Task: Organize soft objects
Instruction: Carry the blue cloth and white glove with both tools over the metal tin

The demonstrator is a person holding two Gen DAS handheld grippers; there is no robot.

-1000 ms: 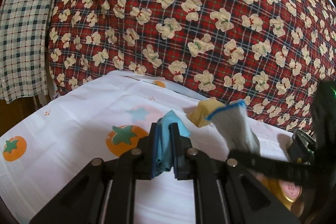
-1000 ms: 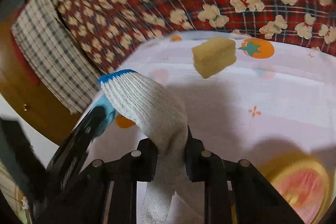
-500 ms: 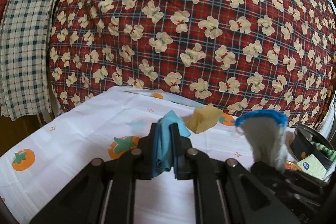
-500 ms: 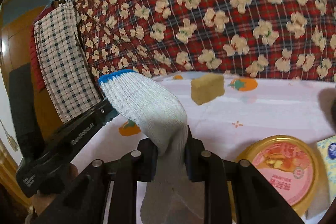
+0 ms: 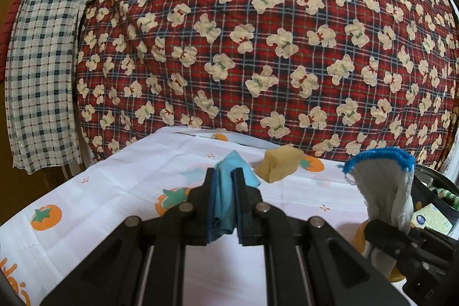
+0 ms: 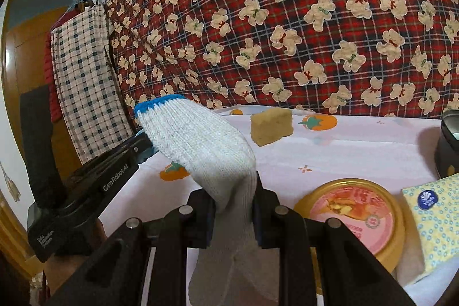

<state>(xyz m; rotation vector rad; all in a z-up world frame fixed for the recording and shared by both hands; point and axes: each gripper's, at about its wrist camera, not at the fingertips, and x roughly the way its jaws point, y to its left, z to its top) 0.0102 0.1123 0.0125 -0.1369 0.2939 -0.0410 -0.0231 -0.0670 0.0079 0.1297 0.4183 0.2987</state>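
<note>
Blue cloth [image 5: 225,191] is pinched in your left hand-held gripper [image 5: 223,179] above the counter [image 5: 114,185]; sponge [image 5: 279,164] lies beyond; your right hand-held gripper [image 6: 233,191] clamps the white glove [image 6: 198,142].

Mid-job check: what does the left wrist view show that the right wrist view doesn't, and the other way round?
Only the left wrist view shows the left gripper shut on the blue cloth.

Only the right wrist view shows the whole round yellow tin, the tissue pack in full, and the right gripper head-on, shut on the white glove.

Both show the yellow sponge on the tomato-print sheet, the glove, and the red bear-print quilt.
</note>
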